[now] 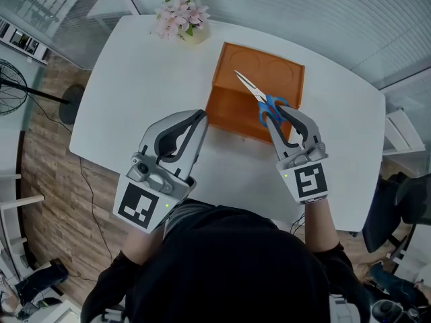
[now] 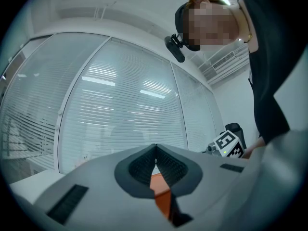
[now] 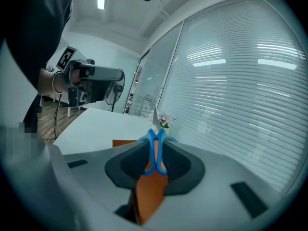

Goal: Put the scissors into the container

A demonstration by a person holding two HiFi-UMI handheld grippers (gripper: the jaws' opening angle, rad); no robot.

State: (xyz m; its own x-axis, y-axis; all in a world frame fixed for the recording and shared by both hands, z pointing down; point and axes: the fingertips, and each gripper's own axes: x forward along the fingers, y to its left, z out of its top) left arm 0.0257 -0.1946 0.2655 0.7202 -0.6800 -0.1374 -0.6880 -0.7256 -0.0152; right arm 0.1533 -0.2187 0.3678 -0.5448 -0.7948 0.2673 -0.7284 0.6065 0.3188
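Note:
The scissors [image 1: 261, 97], blue-handled with silver blades, hang over the orange container [image 1: 237, 105] in the head view, blades pointing up-left above its open top. My right gripper [image 1: 279, 116] is shut on the scissors' handles; in the right gripper view the blue handles [image 3: 155, 150] stand pinched between the dark pads, with the container [image 3: 150, 191] orange below them. My left gripper [image 1: 199, 121] hovers at the container's near left corner, jaws together with nothing between them; the left gripper view shows its pads [image 2: 144, 166] meeting at the tip over the container [image 2: 162, 198], seen as an orange sliver.
The container stands on a white table [image 1: 141, 93]. A small pot of pink flowers [image 1: 182, 17] sits at the table's far edge, left of the container. Wooden floor and a fan stand lie beyond the left edge. Glass walls with blinds surround the room.

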